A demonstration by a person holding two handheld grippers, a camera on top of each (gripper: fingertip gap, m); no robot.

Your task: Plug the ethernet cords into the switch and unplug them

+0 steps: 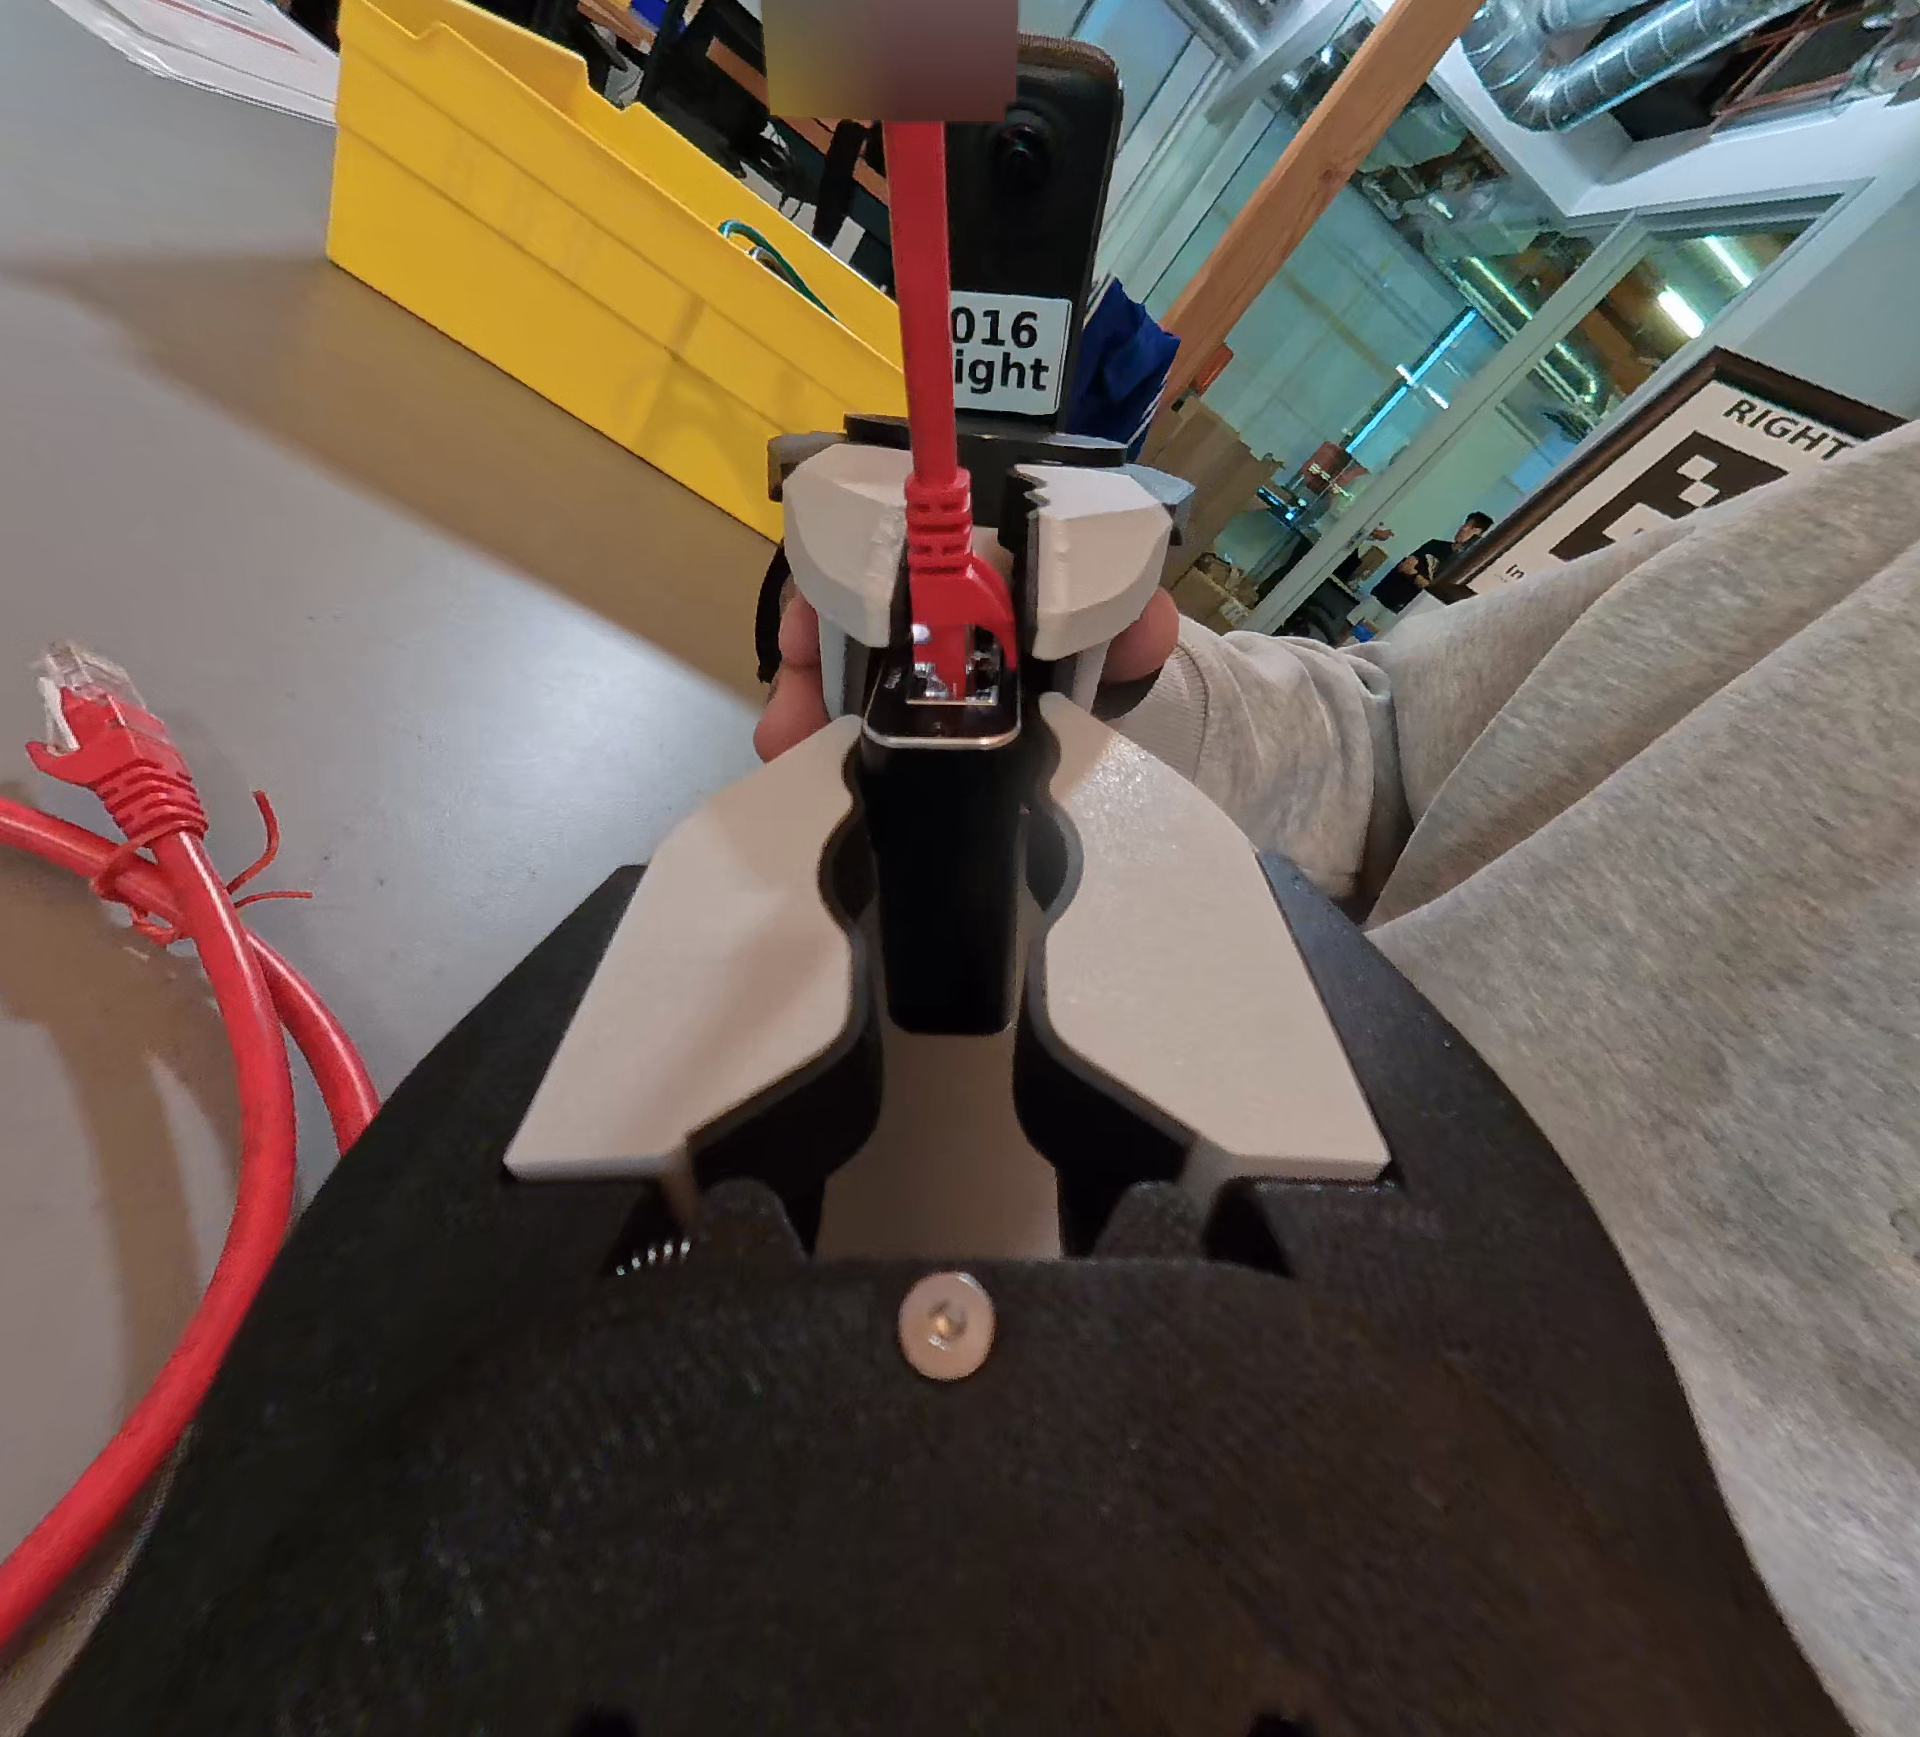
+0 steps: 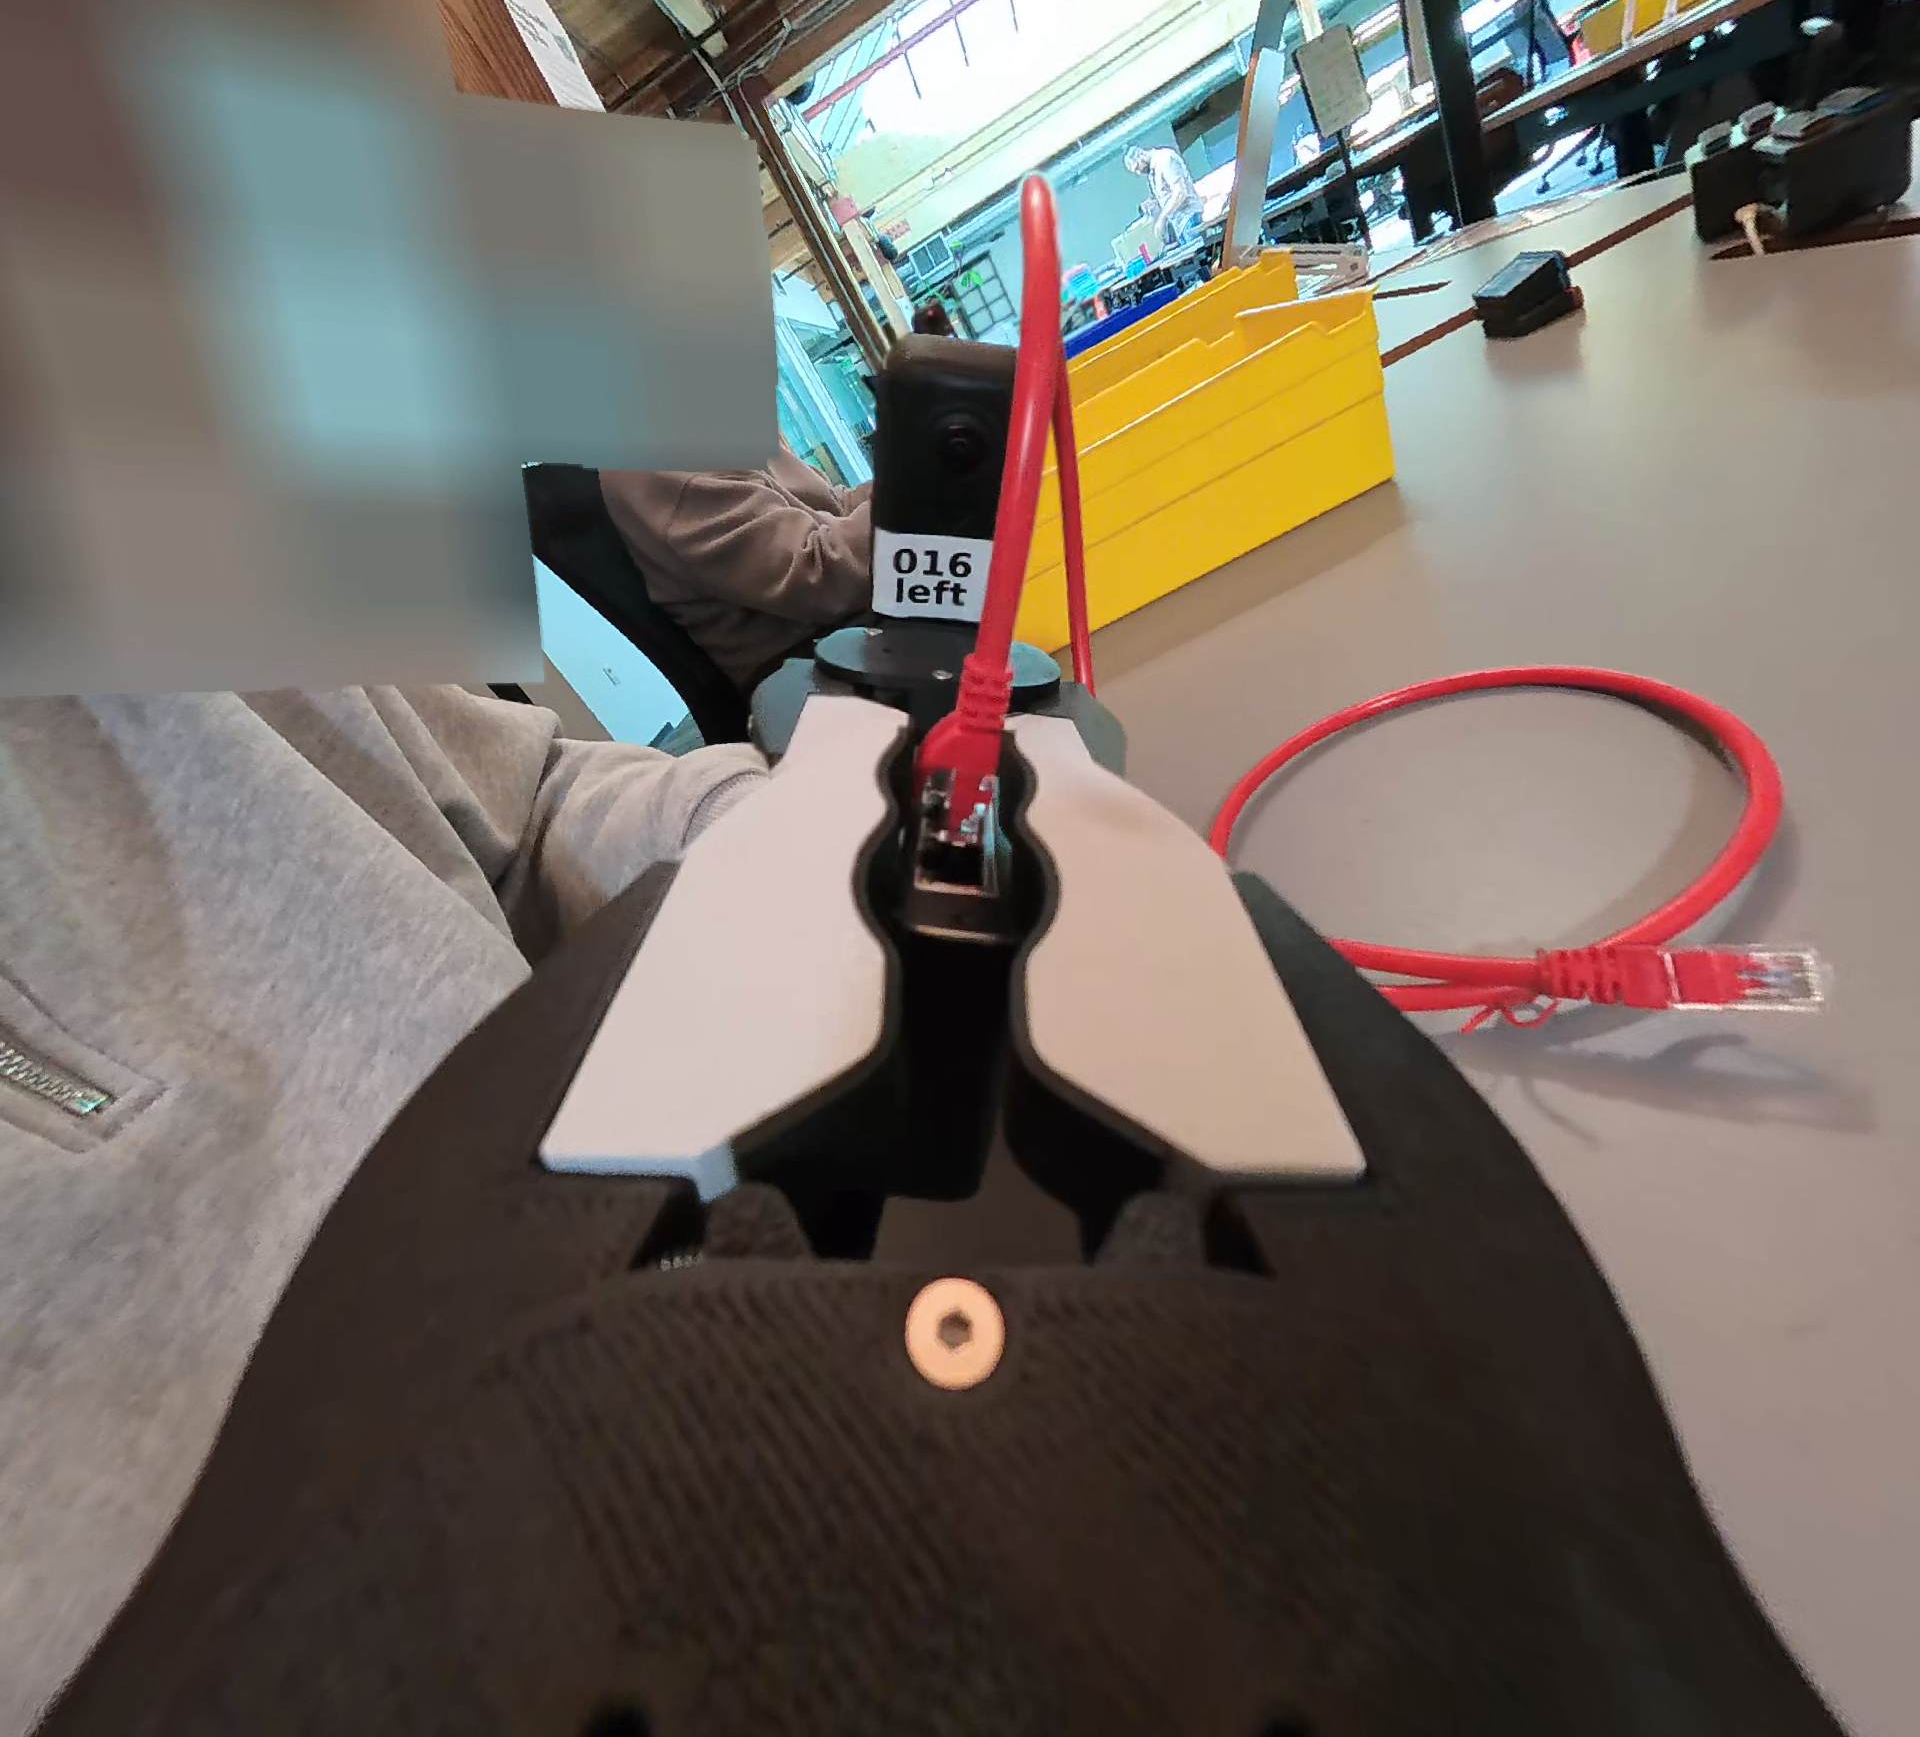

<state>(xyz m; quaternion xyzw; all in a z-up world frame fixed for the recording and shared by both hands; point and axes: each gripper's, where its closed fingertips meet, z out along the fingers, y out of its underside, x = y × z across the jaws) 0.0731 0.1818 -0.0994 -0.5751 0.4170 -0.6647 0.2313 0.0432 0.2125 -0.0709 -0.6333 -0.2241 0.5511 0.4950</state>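
- Left gripper point(image 1: 940, 733): jaws closed on the black switch point(image 1: 940, 908).
- Red plug point(image 1: 940, 544): seated in the switch's far port.
- Right gripper point(image 1: 956, 633): narrowed about this plug; firm grip cannot be told.
- Second cord point(image 1: 145, 783): lies loose on the table point(image 1: 416, 596); its plugging, and all unplugging, apparently remain.
- Right wrist view alone shows the empty near port point(image 2: 951, 868).

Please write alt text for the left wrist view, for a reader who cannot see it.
The left gripper clasps a black switch. A red cord's plug sits in one of its ports, flanked by the fingers of the right gripper. A second red cord lies loose on the grey table, at the left, before a yellow bin.
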